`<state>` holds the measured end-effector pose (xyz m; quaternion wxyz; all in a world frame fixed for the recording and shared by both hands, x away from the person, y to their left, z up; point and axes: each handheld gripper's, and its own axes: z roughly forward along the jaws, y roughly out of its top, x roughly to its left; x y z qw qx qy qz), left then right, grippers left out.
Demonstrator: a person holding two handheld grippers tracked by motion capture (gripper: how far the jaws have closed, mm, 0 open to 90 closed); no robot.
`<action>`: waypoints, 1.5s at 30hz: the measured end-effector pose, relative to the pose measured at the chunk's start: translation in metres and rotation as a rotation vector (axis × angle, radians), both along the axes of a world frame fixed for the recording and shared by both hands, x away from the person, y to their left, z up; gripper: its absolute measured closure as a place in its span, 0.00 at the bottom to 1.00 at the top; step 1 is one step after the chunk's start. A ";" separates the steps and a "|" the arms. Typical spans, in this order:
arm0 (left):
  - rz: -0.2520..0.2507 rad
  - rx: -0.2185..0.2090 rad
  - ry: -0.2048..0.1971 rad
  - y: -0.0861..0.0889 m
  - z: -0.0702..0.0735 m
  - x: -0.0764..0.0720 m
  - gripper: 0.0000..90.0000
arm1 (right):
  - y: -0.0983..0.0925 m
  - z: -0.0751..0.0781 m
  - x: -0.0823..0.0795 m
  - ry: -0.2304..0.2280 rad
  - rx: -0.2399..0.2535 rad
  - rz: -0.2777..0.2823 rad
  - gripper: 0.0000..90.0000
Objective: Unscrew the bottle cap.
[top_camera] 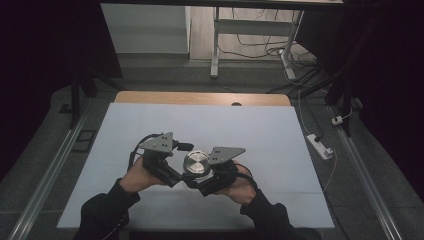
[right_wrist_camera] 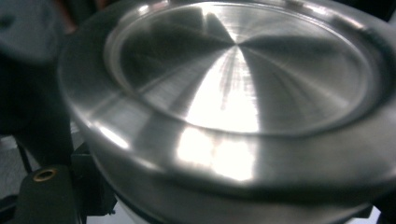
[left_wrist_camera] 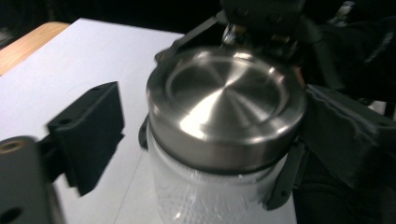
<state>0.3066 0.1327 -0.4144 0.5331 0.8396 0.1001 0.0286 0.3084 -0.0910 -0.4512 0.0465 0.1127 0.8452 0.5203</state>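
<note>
Standing at the near middle of the pale surface (top_camera: pixel 200 120) is a clear jar (left_wrist_camera: pixel 201 196) with a brushed steel lid (top_camera: pixel 196 163), and the person has both hands closed in on it from either side. The right tongs (top_camera: pixel 200 186) are clamped on the jar low down, below the lid, their black jaws pressed against the clear body where the left gripper view catches them behind and beside it. The left tongs (top_camera: pixel 181 176) stand partly spread at the jar's other side; in the left gripper view one black jaw sits clear of the lid with bare surface showing between them, so nothing is pinched there. The jar stands upright, its lid seated level on top, with a dark ring under the steel rim. From the right gripper view the lid (right_wrist_camera: pixel 233 93) looms very close, its round recessed centre shining. Grey three-cornered plates top both tools, angled toward each other above the lid. Both forearms are in dark sleeves (top_camera: pixel 107 210).
</note>
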 end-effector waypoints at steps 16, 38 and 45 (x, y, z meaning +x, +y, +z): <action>0.130 -0.007 -0.036 -0.013 -0.003 -0.009 0.23 | -0.001 -0.002 0.003 0.006 -0.011 -0.045 0.16; 0.297 0.005 -0.054 -0.031 -0.004 -0.015 0.22 | -0.003 -0.004 0.008 0.023 -0.004 -0.158 0.16; 0.346 -0.018 -0.070 -0.035 -0.001 -0.020 0.23 | -0.005 -0.003 0.008 0.020 0.026 -0.170 0.16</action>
